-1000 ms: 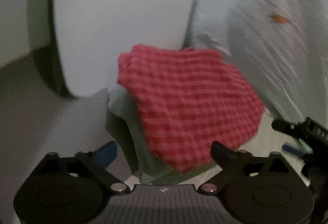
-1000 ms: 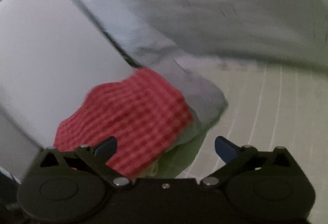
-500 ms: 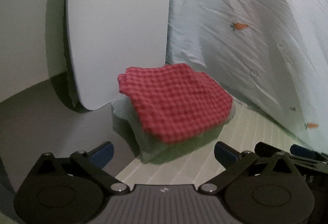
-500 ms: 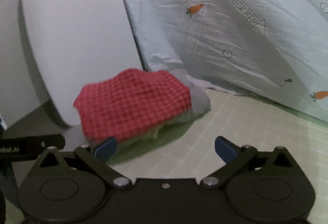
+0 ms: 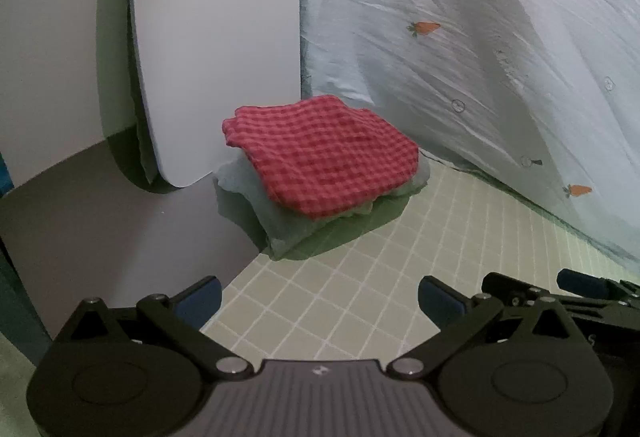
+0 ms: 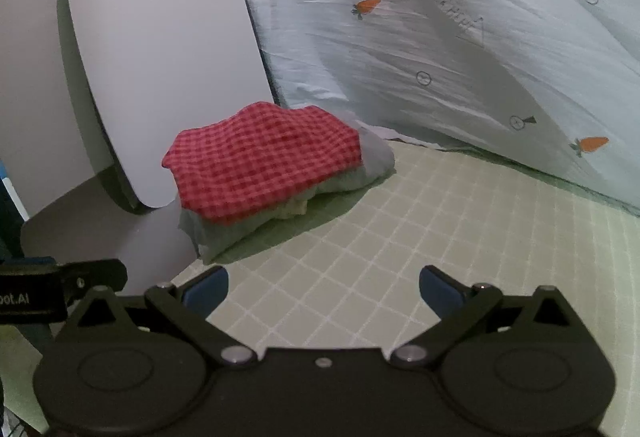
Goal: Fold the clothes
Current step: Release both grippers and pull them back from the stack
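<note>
- Both tools, left tool (image 5: pixel 318 295) and right tool (image 6: pixel 323 288), are hovering spread and empty over the green grid mat (image 5: pixel 360 301).
- The folded red checked cloth (image 5: pixel 324 153) is topping a pale garment stack (image 5: pixel 280 221) at the far end of the mat, beside the white board (image 5: pixel 216 37).
- Advice: keep clear, avoid nudging the stack.

The folded cloth (image 5: pixel 324 153) on top of the stack is red and pink check. The garment (image 5: pixel 280 221) beneath it is pale grey-green. The mat (image 5: pixel 360 297) is light green with a white grid. The sheet (image 6: pixel 460 49) is pale blue, printed with orange carrots and small dark circles. The board (image 6: pixel 160 53) is plain white. Both grippers' bodies are black with blue fingertips (image 6: pixel 206 287).
</note>
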{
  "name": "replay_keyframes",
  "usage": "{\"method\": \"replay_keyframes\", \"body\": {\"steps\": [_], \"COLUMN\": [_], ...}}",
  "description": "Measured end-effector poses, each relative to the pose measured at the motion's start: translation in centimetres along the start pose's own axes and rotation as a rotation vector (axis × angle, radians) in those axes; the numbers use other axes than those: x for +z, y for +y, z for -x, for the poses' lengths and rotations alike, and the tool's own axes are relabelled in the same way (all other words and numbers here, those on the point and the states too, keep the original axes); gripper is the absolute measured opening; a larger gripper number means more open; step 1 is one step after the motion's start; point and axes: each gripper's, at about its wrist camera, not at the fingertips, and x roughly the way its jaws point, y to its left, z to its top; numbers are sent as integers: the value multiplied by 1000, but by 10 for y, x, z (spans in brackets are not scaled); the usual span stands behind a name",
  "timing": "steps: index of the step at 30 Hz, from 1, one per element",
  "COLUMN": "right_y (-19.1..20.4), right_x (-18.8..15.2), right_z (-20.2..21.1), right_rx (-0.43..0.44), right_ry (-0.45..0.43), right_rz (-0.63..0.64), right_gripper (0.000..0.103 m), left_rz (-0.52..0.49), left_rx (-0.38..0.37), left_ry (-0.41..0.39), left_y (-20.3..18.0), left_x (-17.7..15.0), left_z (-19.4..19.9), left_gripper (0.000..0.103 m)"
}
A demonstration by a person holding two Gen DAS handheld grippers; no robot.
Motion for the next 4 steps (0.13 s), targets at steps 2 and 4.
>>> {"method": "replay_keyframes", "body": {"steps": [2,4], "right_y": [-1,-1], "right_x": [-2,-5], "right_z": [5,9], "right_rx": [-6,-12], "right_ry": [-4,-10], "right_rz": [-4,-7], "right_gripper": [103,103], "left_rz": [-6,-10], "left_rx": [-6,-13], "left_ry": [-2,0], "left_y": [-1,-2], "left_x": [-3,-6], "left_z": [4,8], "left_gripper": [103,103]}}
